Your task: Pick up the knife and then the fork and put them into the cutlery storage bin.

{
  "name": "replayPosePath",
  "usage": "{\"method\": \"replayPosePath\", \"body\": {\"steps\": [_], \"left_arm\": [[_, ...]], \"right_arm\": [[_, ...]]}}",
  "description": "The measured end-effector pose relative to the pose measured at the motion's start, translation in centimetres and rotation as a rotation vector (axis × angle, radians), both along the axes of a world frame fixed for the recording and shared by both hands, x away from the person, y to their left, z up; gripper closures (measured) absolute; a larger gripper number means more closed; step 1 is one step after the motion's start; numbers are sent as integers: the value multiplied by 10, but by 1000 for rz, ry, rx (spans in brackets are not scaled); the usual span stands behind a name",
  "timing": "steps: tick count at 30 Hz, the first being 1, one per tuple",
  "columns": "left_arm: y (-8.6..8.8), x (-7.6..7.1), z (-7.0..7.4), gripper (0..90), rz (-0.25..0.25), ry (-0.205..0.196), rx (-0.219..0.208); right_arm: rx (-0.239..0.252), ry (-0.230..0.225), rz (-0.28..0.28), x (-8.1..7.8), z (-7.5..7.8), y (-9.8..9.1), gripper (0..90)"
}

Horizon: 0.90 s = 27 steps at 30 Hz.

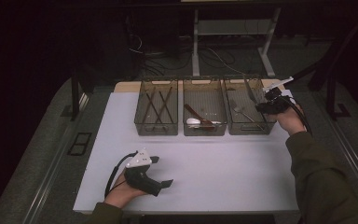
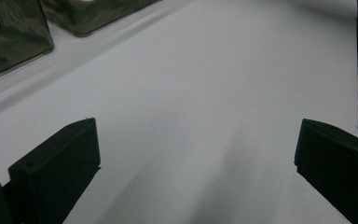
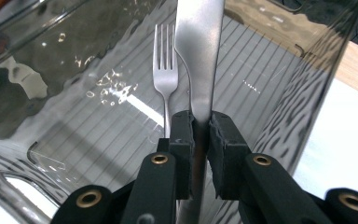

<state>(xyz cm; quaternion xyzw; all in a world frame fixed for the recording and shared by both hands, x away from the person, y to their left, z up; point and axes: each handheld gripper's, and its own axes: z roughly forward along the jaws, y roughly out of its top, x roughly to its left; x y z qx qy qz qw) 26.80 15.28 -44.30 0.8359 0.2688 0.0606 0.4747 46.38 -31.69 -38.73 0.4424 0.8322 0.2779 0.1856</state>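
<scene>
Right gripper view has my right gripper (image 3: 201,130) pinching a knife (image 3: 199,51) by the handle end, pads pressed on either side, the blade running away from me over the right bin (image 3: 303,93). A fork (image 3: 165,77) lies on that bin's ribbed floor just beside the blade's line and below it.

In the high view the same hand is over the right bin's (image 1: 249,128) far right corner, knife (image 1: 250,92) slanting up above the rim. I judge this to be the placing step: cutlery is being sorted into bins, and the knife is about to go in with the fork (image 1: 242,112).

Next I need to lower the knife until it lies along the floor, parallel to the fork, then spread my pads. The bin is narrow, so the blade should stay lined up with its long axis or the tip may catch the far wall or the rim. The right wall sits close to my knuckles; the room is toward the bin's middle.

My left gripper (image 1: 161,172) rests near the front of the table (image 1: 214,172), its pads (image 2: 60,163) spread wide on nothing, well apart from the middle bin (image 1: 204,129) and left bin (image 1: 156,129).
</scene>
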Motion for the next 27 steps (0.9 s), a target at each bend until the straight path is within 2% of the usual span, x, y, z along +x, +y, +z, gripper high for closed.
{"method": "replayPosePath", "body": {"steps": [6,9,11,17,18,21,27], "left_arm": [[0,0,0,0,-2,0,-1],[0,0,0,0,-4,-1,-3],[0,0,0,0,-4,-1,-2],[-1,0,0,0,-5,-1,-4],[-1,0,0,0,-5,0,-4],[-1,0,0,0,-4,0,-2],[-1,0,0,0,-3,0,-1]], "right_arm": [[-50,52,23,7,-4,10,793],[-71,65,29,10,-7,14,782],[-63,74,31,11,-8,14,778],[-25,80,19,11,-6,14,661],[-5,89,13,11,-7,13,645],[9,88,8,10,-6,11,566],[76,71,5,5,0,8,442]]}}
